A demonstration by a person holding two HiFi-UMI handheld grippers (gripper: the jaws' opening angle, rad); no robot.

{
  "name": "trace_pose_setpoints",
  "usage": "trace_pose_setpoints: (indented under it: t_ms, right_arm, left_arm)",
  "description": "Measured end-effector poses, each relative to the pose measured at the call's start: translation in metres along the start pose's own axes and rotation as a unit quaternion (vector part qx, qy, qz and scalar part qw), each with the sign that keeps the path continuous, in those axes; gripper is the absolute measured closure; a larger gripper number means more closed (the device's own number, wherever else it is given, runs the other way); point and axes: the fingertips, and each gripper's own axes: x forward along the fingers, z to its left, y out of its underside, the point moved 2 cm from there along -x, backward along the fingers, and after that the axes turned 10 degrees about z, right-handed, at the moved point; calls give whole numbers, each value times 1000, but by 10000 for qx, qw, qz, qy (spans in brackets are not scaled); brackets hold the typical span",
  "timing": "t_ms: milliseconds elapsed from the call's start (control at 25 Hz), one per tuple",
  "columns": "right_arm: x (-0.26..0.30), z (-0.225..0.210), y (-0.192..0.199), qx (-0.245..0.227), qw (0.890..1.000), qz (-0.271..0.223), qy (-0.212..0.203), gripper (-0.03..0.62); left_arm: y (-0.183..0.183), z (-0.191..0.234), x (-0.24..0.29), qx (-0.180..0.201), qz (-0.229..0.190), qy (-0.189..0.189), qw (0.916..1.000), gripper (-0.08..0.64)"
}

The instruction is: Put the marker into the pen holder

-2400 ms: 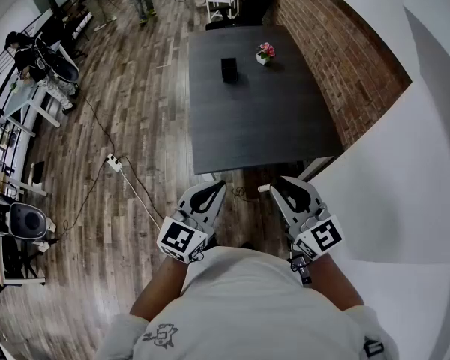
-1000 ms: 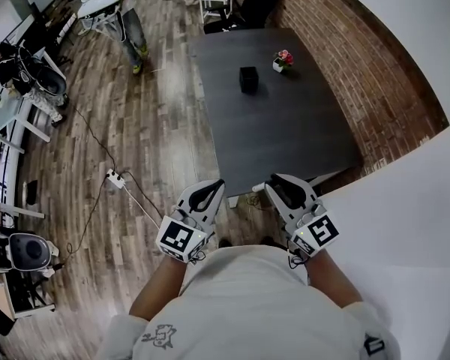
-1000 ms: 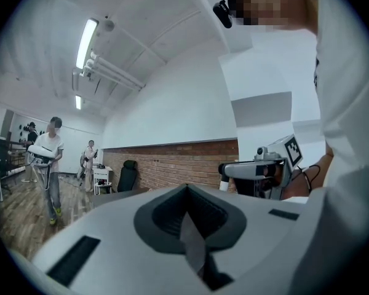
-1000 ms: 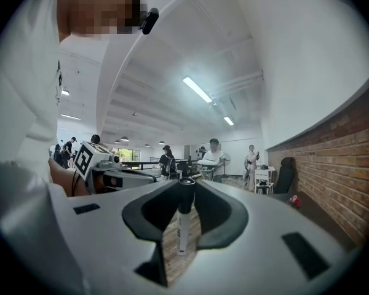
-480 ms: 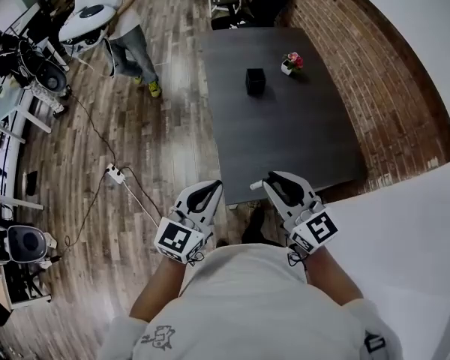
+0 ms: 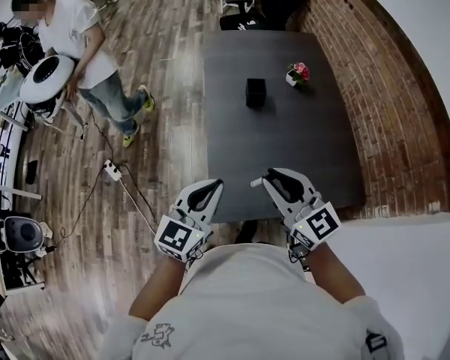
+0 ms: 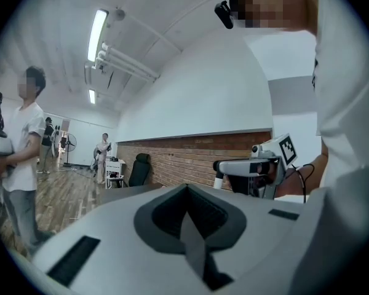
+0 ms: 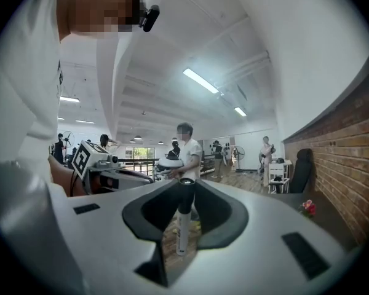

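Marker (image 8: 182, 225) seemingly clamped in right gripper (image 6: 270, 178); pen holder (image 6: 256, 92) far.

- The dark rectangular worktop (image 6: 285, 148) stretches ahead of both pairs of jaws. In the head view their tips reach over its near edge.
- A black cube-shaped pen holder (image 6: 256, 93) stands on the worktop, well ahead of the jaws and about in line with the gap between the two pairs.
- A small white pot with pink flowers (image 6: 298, 73) stands near the pen holder, a little farther away and to the right, not touching it.
- The wooden floor (image 6: 165, 118) carries the worktop. Left of the left jaws, a white power strip (image 6: 111, 170) lies on it with its cable (image 6: 135, 193).
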Motion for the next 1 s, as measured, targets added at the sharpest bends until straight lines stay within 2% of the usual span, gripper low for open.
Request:
trace_pose_setpoints:
  t_ms: [320,600,840,1000]
  right_arm:
    - [-5,-75,10,98,9999,-15,58,508]
    - [8,-105,26,348,9992,144,115,508]
    - [35,-131,26,357,9987,179,315,508]
    - [56,-147,29,339,9980,214,498,508]
  left_arm:
    - [-2,-2,59,-120,154,-105,9998,549]
    - [4,17,83,-279,262,-155,9991,549]
    - [5,44,107,-317,399,10,9987,549]
    - [0,68,120,-197,440,162,9987,549]
